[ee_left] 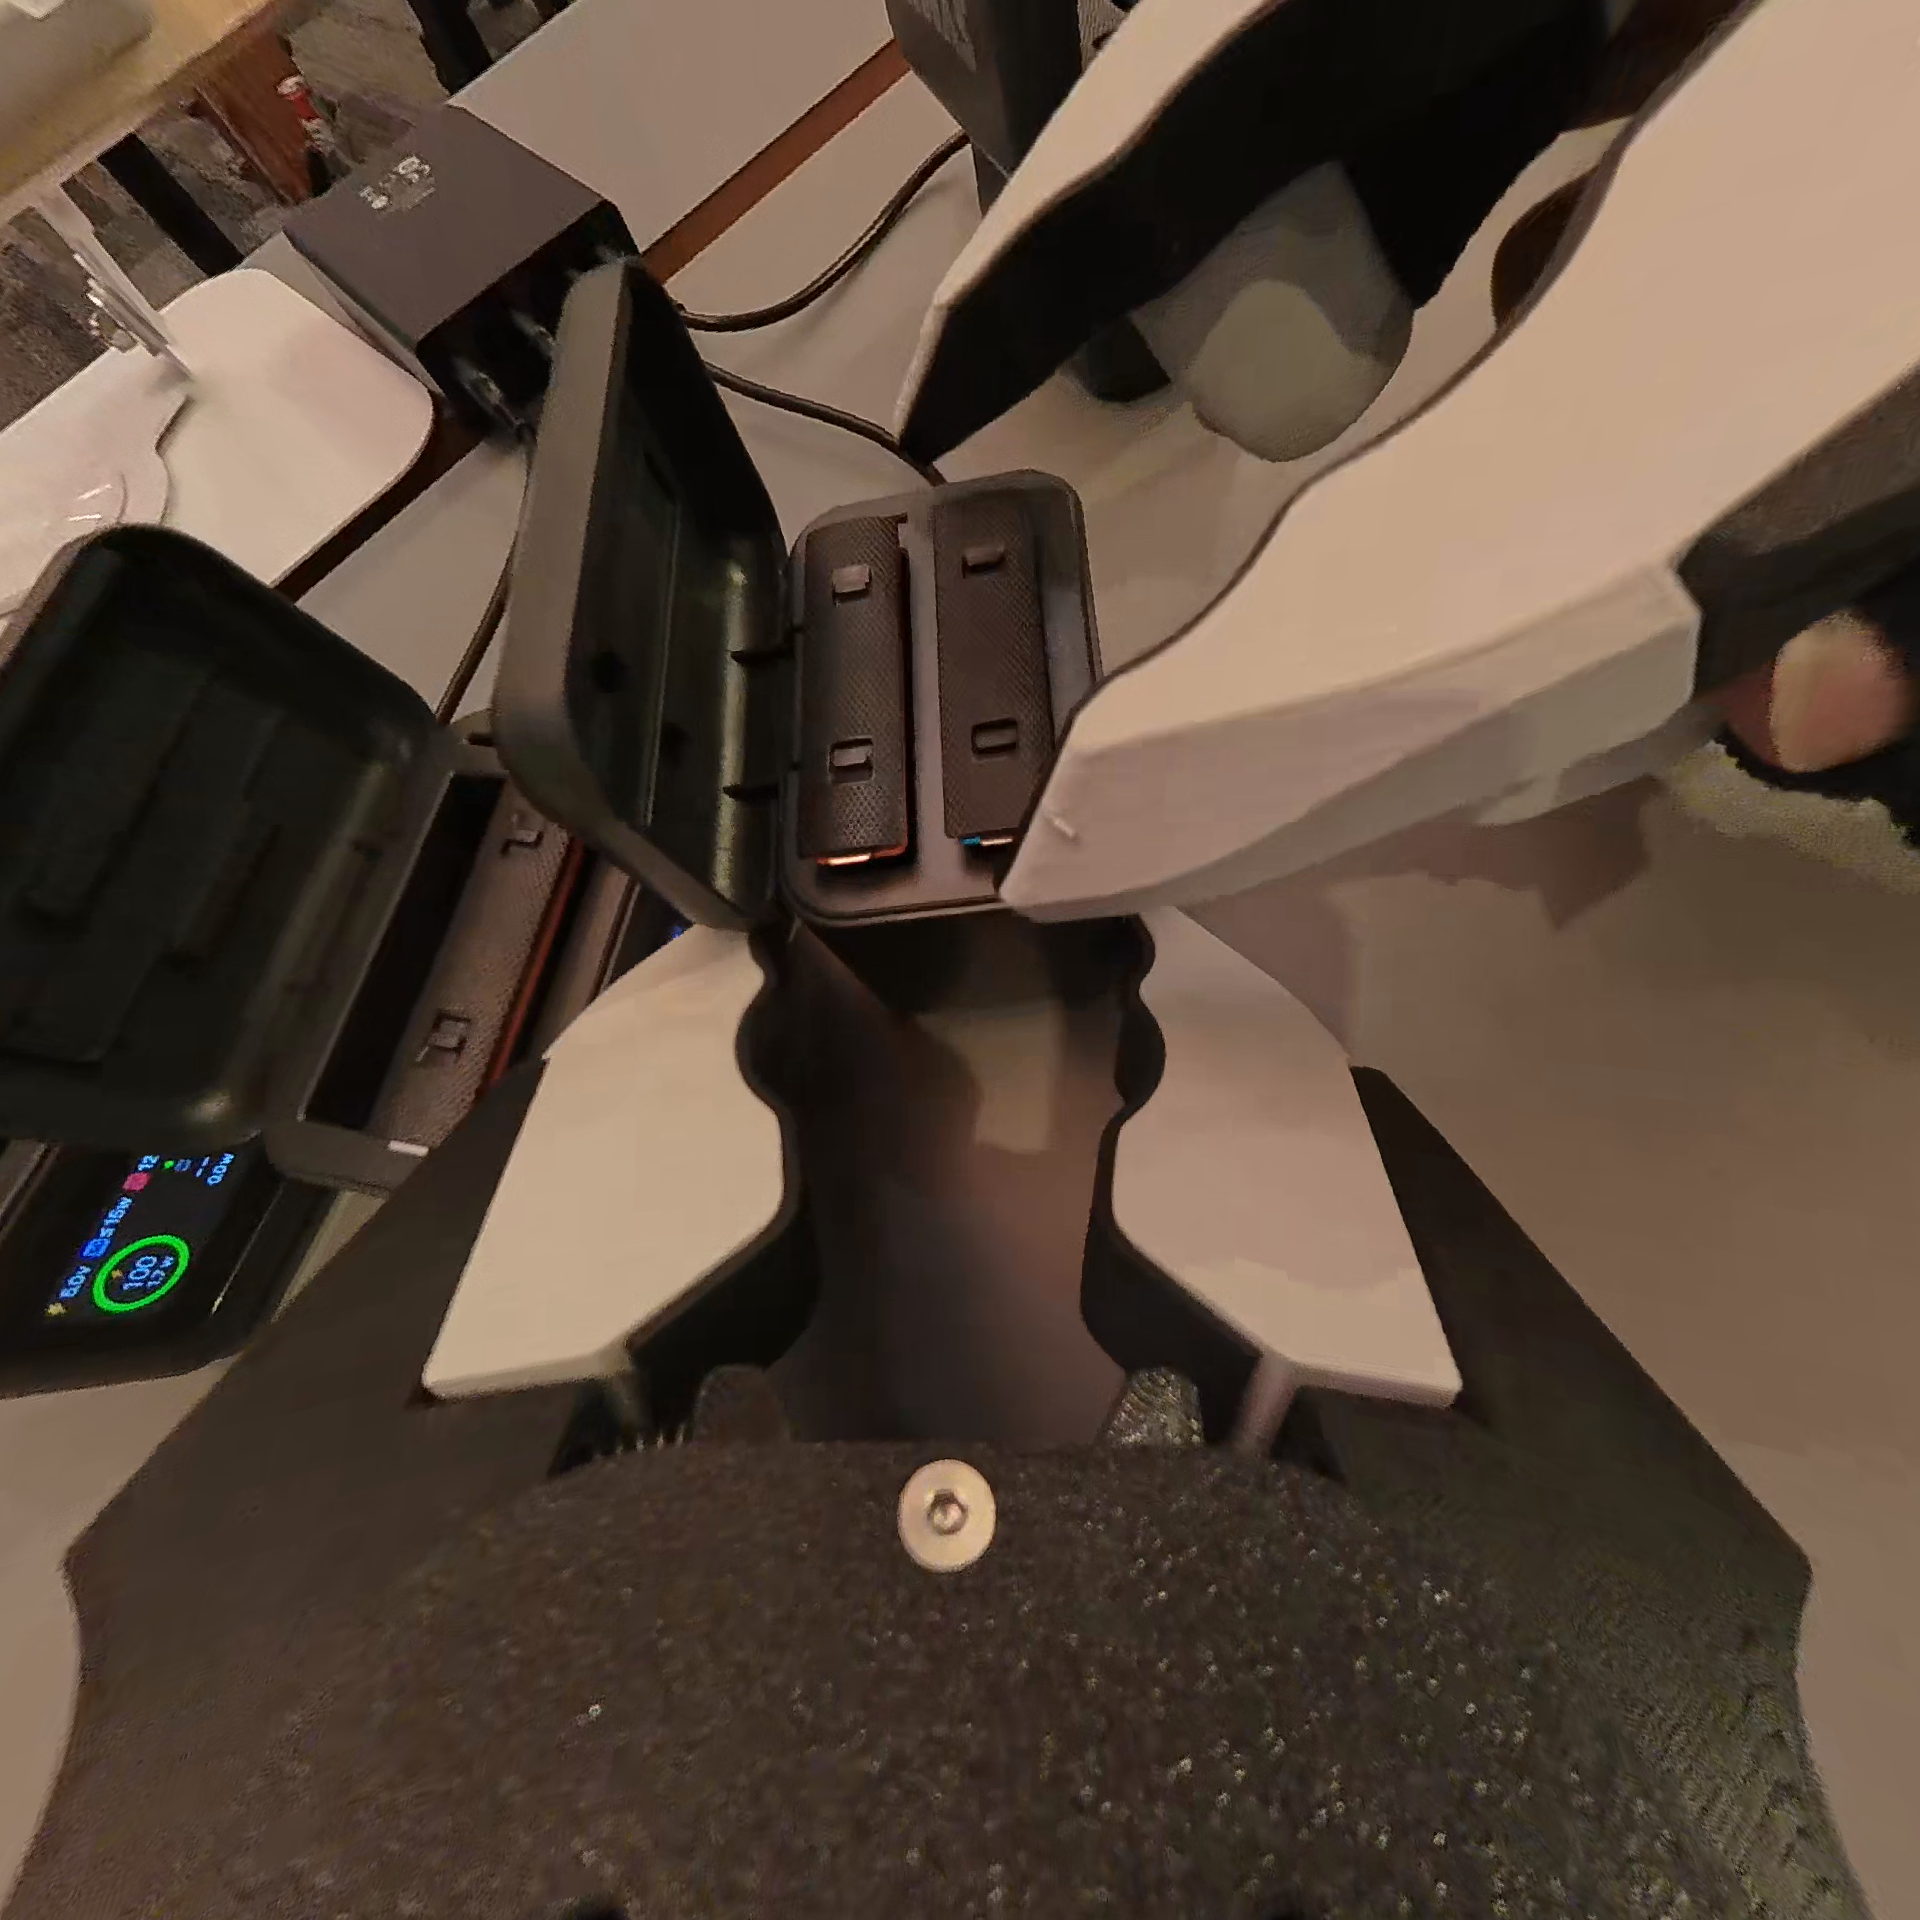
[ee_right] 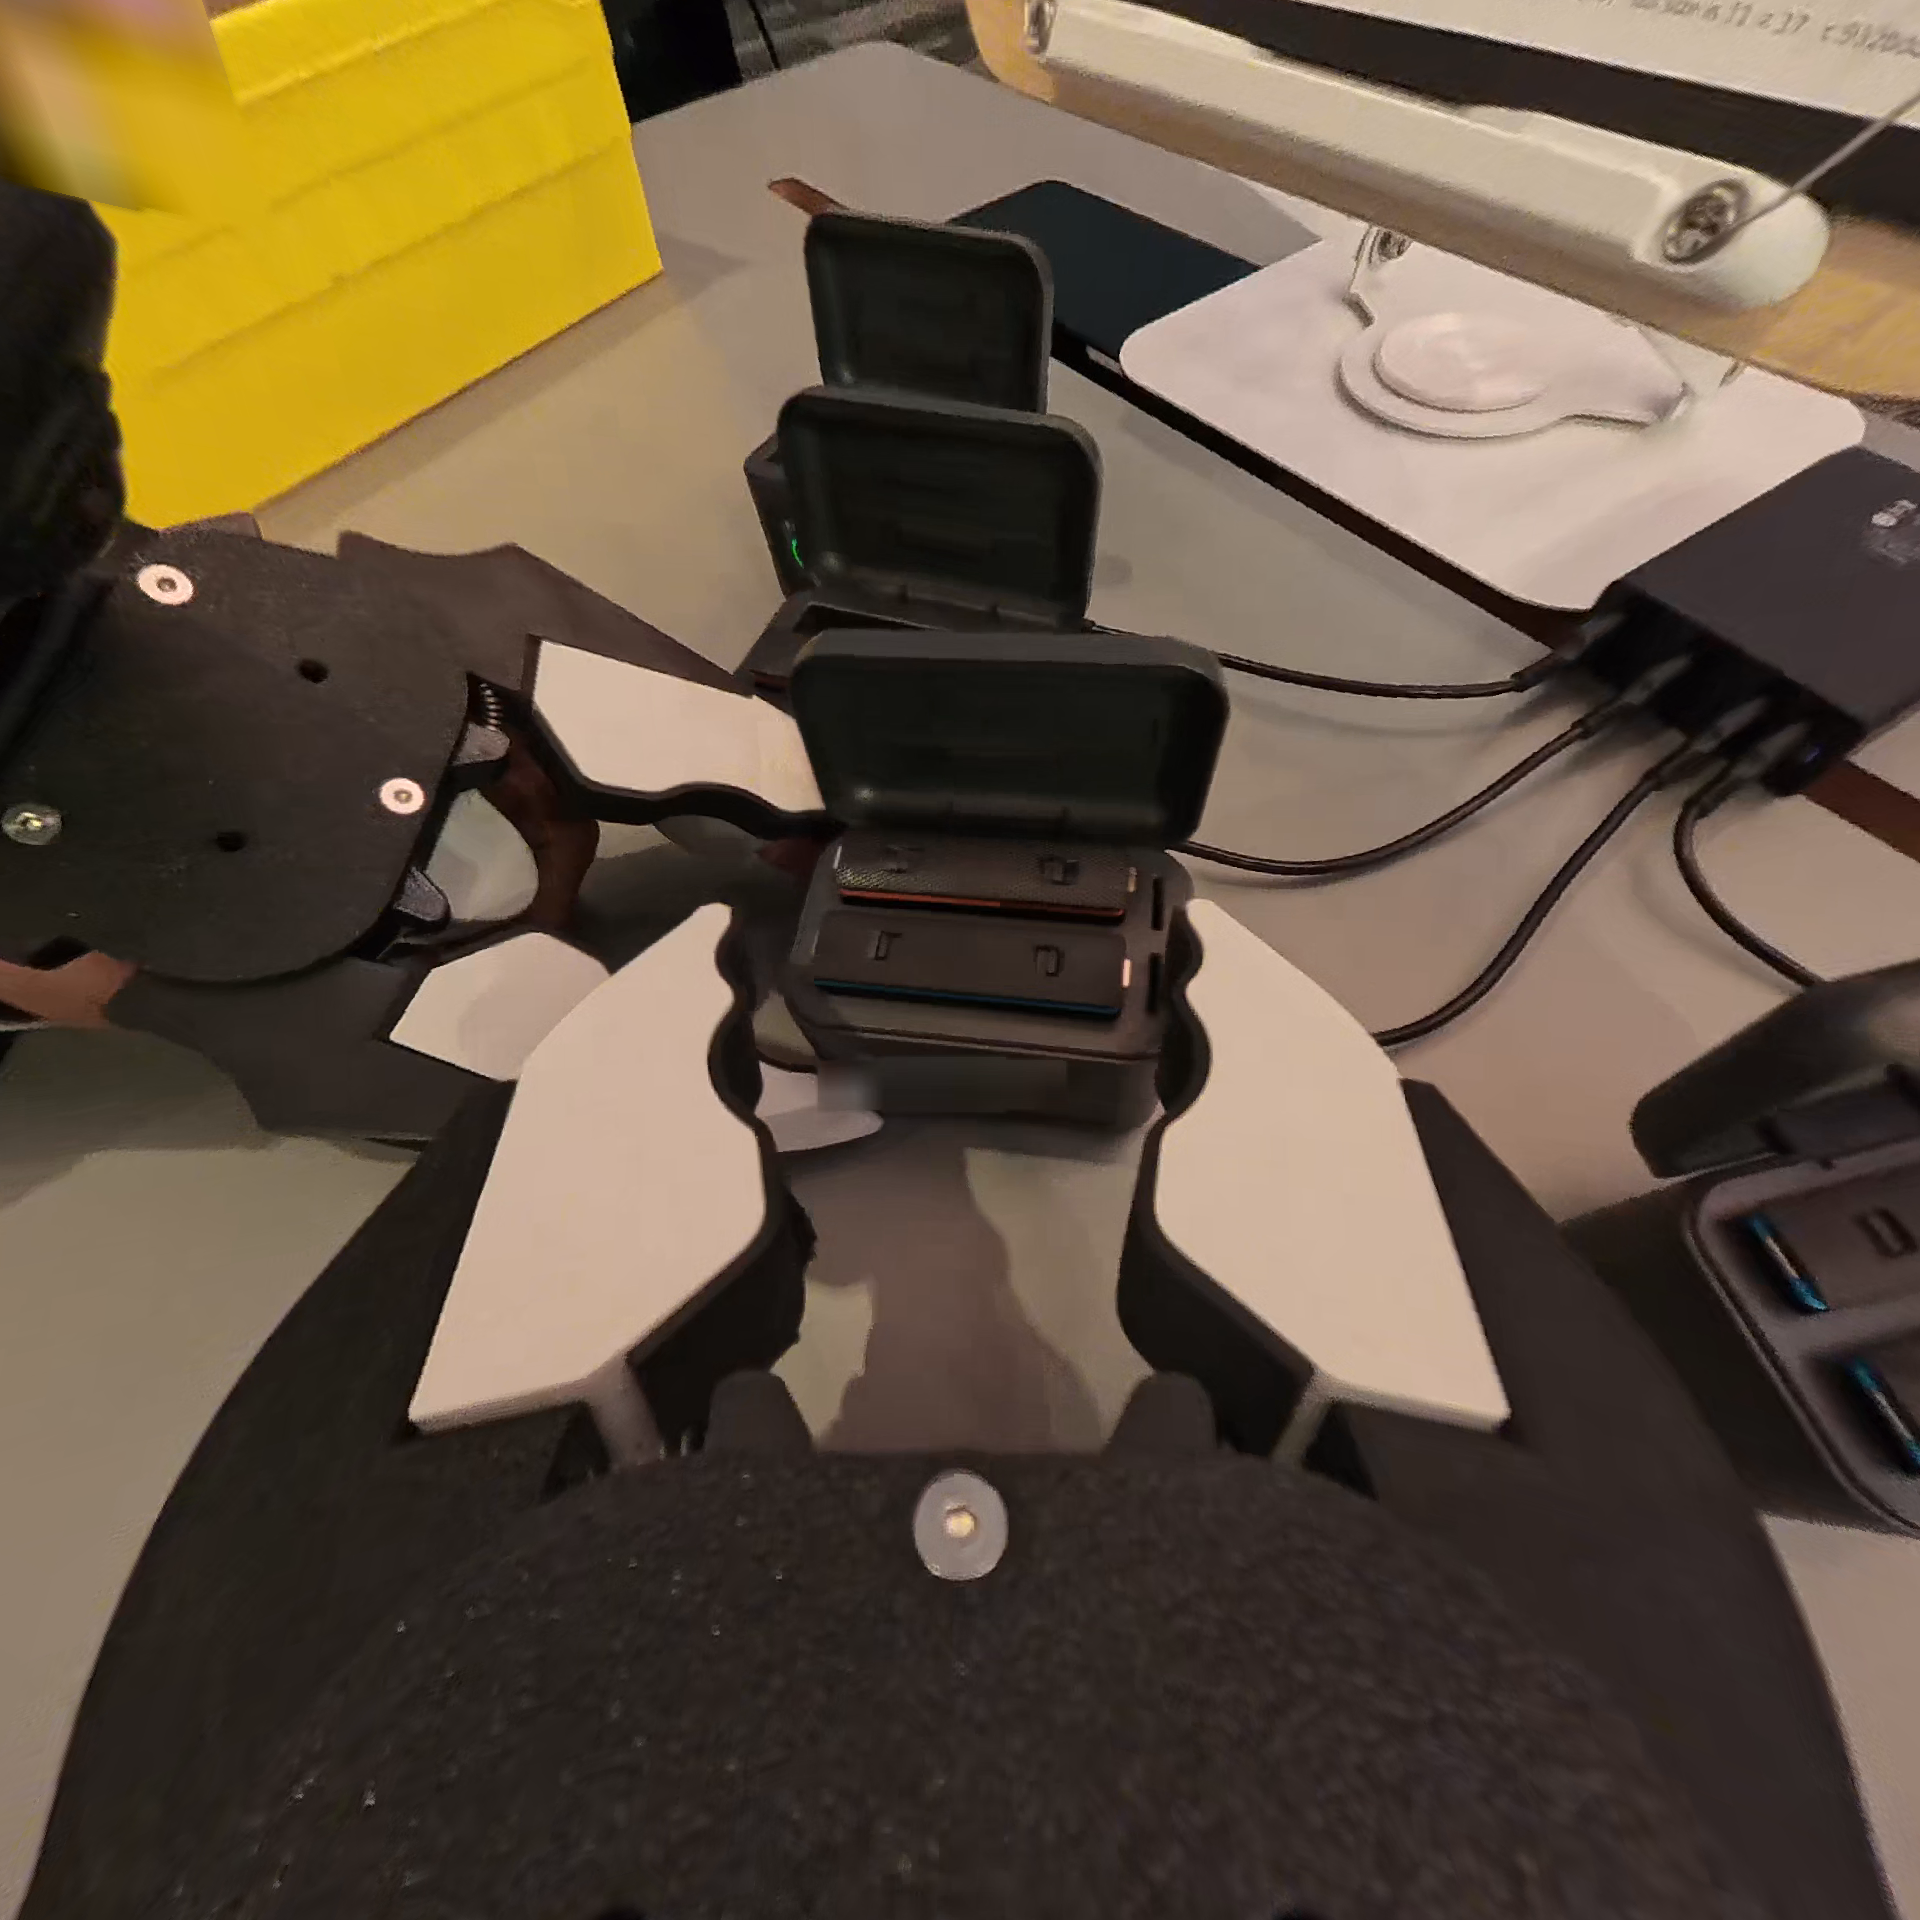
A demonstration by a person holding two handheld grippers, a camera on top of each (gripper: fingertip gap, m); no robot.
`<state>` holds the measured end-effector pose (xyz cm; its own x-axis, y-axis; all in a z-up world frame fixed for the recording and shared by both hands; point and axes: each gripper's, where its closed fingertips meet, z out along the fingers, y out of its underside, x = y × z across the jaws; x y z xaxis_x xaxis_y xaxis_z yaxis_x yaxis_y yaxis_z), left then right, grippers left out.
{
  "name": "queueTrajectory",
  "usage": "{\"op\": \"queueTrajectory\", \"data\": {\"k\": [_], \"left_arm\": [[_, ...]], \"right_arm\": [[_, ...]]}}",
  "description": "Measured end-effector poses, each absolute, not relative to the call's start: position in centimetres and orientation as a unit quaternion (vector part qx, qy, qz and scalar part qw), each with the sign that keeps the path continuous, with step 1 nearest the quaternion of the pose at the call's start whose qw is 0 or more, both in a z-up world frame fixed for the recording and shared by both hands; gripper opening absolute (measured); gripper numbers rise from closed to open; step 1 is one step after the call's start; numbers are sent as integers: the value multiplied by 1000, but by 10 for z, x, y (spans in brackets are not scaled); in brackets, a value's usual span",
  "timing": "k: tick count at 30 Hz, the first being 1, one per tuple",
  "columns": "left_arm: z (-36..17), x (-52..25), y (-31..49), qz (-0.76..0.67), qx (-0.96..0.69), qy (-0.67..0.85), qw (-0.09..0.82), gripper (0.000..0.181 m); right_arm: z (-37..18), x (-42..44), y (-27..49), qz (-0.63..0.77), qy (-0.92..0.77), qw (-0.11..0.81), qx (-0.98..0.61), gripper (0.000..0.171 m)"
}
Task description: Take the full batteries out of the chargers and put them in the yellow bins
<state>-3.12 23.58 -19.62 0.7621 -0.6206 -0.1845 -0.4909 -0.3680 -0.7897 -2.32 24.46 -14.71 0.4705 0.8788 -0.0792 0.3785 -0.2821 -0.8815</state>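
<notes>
Charger (ee_right: 977,997) stood just ahead of the spread right tool (ee_right: 961,997), its two batteries (ee_right: 966,971) lying crosswise to the fingers; left tool (ee_left: 940,997), spread, flanked the charger base

Your left gripper (ee_left: 940,997) has pale grey fingers (ee_left: 623,1174) with wavy black inner edges, on a speckled black body with one silver screw (ee_left: 945,1512) at lower centre. Your right gripper (ee_right: 961,1023) matches, its screw (ee_right: 959,1524) similarly placed. At right you wear a black glove (ee_left: 1808,613).
</notes>
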Motion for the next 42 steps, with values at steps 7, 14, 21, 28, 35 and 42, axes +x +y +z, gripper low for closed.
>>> {"op": "queueTrajectory", "data": {"k": [7, 14, 21, 28, 35, 42], "left_arm": [[-195, -32, 236, -61, -823, 334, 456, 57], [-197, -30, 237, -72, -835, 322, 440, 58], [-198, -29, 239, -76, -842, 303, 440, 57], [-198, -29, 239, -85, -843, 300, 437, 56], [-198, -29, 239, -95, -842, 303, 436, 56], [-194, -27, 240, -139, -840, 301, 429, 56]], "right_arm": [[-156, -20, 246, 225, -415, 429, -770, 67], [-156, -20, 247, 222, -396, 438, -776, 60], [-156, -19, 247, 222, -393, 449, -771, 59], [-155, -20, 247, 218, -378, 464, -771, 58], [-155, -20, 247, 229, -378, 452, -775, 58], [-153, -21, 251, 240, -388, 406, -791, 58]]}}
